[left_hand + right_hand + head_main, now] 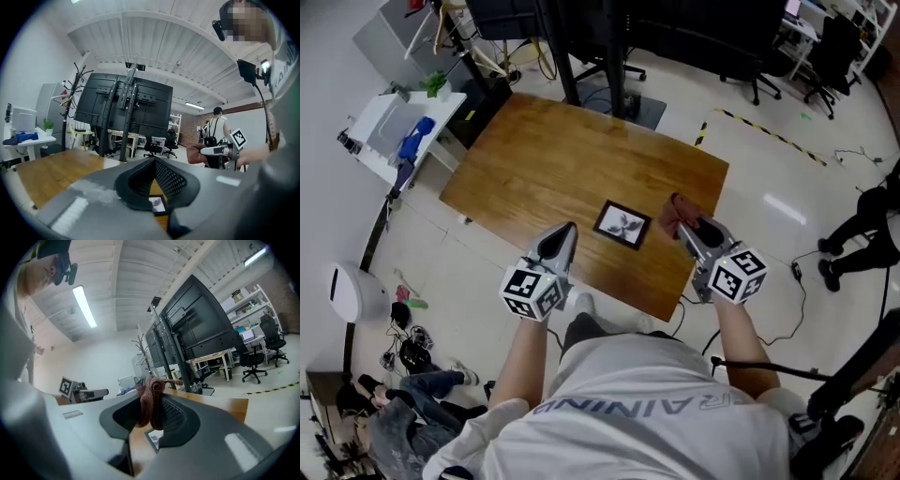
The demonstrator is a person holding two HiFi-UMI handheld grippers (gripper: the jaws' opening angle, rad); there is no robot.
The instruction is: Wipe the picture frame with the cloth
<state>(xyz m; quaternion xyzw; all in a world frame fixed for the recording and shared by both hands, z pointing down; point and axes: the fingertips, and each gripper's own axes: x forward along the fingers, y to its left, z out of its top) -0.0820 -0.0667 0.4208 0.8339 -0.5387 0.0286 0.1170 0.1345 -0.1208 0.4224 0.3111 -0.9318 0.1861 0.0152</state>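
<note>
A small black picture frame (pixel 622 224) with a pale print lies flat on the wooden table (pixel 544 150), near its front edge. My right gripper (pixel 685 225) hovers just right of the frame, shut on a reddish-brown cloth (pixel 678 212). In the right gripper view the cloth (pixel 150 399) hangs bunched between the jaws, and a corner of the frame (pixel 153 438) shows below. My left gripper (pixel 562 237) is to the frame's left, shut with nothing in it. In the left gripper view the frame (pixel 157 205) peeks under the closed jaws.
A white side table (pixel 394 127) with a blue object stands at the left. Black stand legs (pixel 614 84) rise beyond the table's far edge. Office chairs (pixel 769 66) stand behind. A second person (pixel 862 230) stands at the right. Cables and clutter (pixel 408 347) lie on the floor at the left.
</note>
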